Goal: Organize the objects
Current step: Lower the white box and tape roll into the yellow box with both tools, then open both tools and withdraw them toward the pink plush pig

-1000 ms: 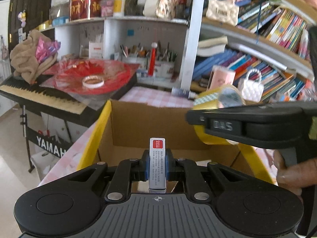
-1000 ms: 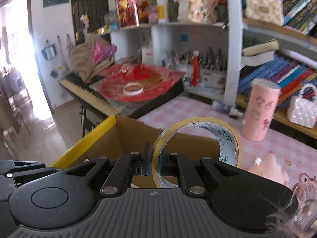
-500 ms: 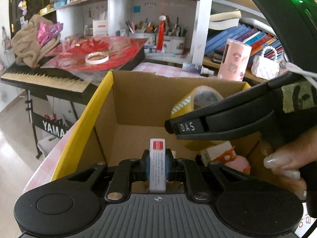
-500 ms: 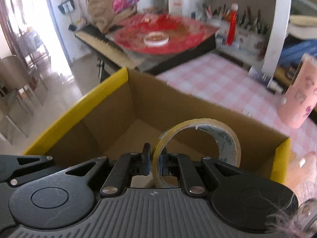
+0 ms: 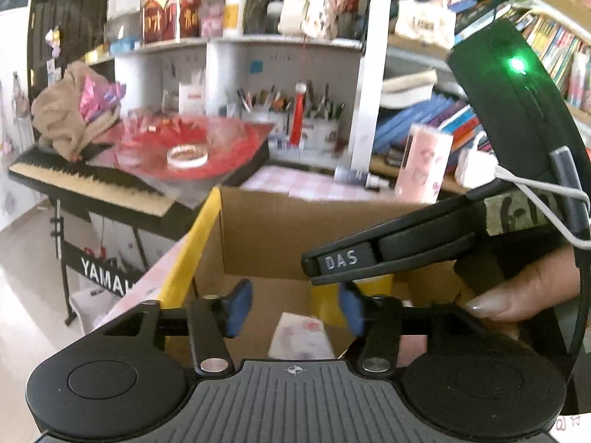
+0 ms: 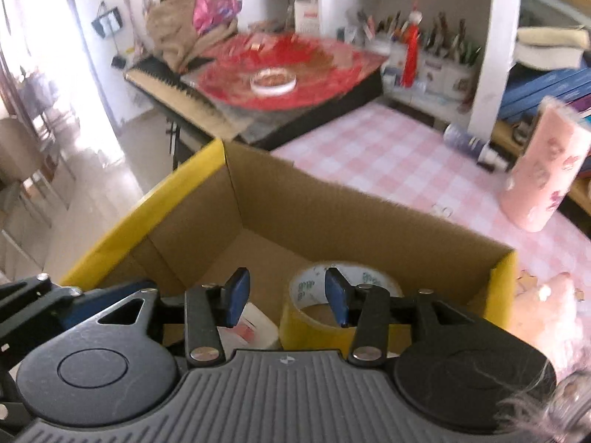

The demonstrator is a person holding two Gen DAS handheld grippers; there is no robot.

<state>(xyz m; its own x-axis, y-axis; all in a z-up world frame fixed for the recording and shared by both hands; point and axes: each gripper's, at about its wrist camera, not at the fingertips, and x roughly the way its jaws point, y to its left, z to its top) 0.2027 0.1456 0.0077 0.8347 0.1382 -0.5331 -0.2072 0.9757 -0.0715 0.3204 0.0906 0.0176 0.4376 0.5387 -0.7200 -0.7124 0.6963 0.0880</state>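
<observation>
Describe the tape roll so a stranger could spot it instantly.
Find the open cardboard box with yellow edges on the pink checked table. Inside, near its right end, lies a tape roll, beside a small white packet. It is the only ring, yellow outside with a printed white core.

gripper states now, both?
Left gripper: jaws opening, nothing held; small white box below in cardboard box.
Right gripper: jaws opening, tape roll released.

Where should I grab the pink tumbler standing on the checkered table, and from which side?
Grip the pink tumbler around its mid-body, approaching level from the box side. It stands upright, slightly tilted in view, a plain cylinder with open tablecloth in front; shelves crowd behind it.
</observation>
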